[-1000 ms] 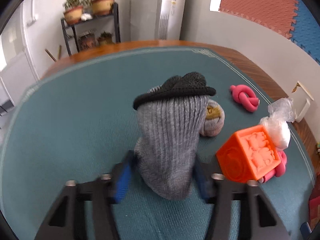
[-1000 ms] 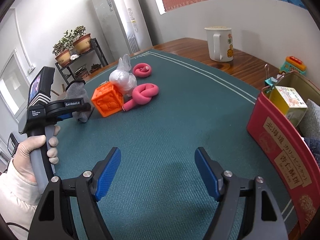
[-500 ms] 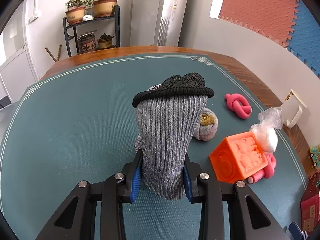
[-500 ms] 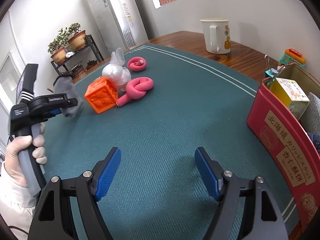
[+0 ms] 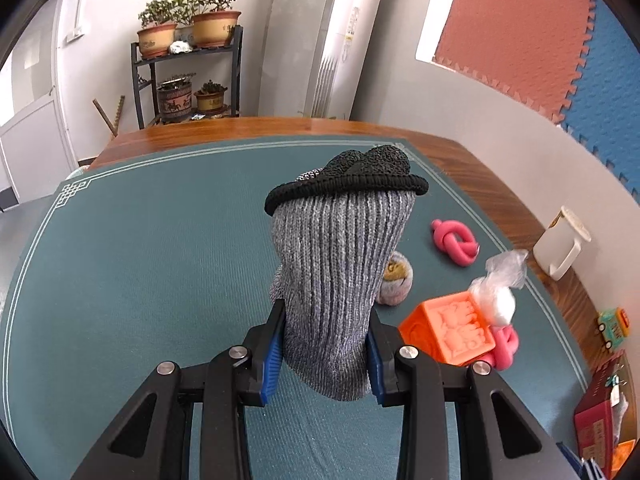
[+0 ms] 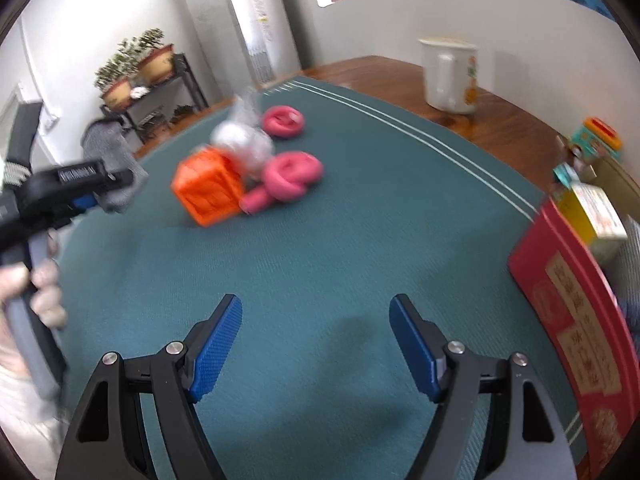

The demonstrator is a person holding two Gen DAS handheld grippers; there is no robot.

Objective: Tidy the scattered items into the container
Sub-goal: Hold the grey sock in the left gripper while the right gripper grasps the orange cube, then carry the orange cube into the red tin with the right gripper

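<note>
My left gripper is shut on a grey knitted glove with a black cuff and holds it above the green mat; it also shows in the right wrist view. My right gripper is open and empty over the mat. The red tin container stands at the right and holds a small carton. An orange cube, a clear plastic bag, a pink knotted rope, a second pink rope and a small rolled ball lie on the mat.
A white mug stands on the wooden table beyond the mat. A small toy car sits by the tin. A plant shelf stands behind the table.
My left gripper closed on the grey glove and lifted it off the mat. The right gripper stayed open and shifted a little; its view is now blurred.
</note>
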